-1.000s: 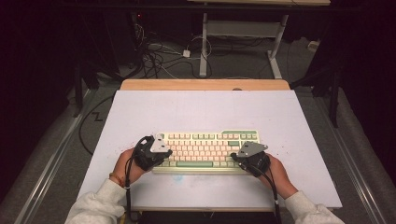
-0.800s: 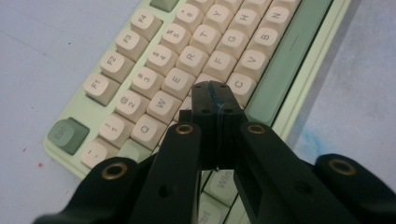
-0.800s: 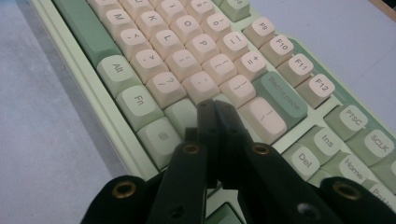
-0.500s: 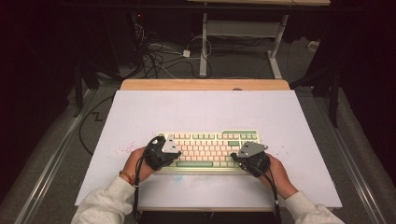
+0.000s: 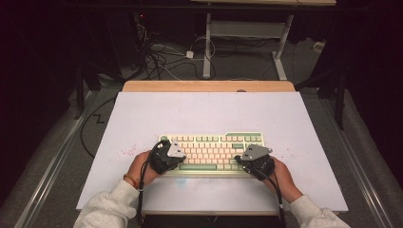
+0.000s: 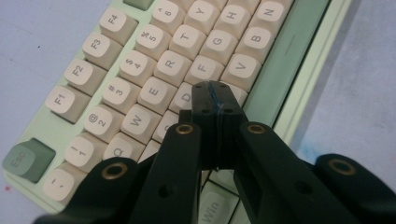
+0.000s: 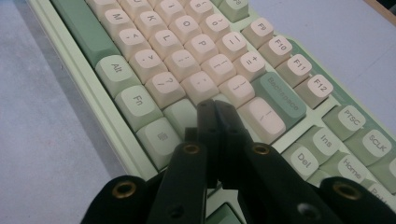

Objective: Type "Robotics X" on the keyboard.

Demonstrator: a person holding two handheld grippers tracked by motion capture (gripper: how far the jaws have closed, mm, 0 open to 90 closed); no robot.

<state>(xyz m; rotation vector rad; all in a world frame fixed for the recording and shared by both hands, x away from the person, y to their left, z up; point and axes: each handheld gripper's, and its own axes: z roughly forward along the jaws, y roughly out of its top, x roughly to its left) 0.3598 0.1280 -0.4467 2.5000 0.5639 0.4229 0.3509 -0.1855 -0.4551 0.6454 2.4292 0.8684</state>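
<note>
Both pairs of jaws are pressed together with nothing between them. The left gripper [image 6: 215, 91] hovers over the keyboard's [image 5: 211, 153] left keys; the right gripper [image 7: 215, 108] hovers over its right keys. The keyboard lies on the white table [image 5: 209, 111], near the front edge.
</note>
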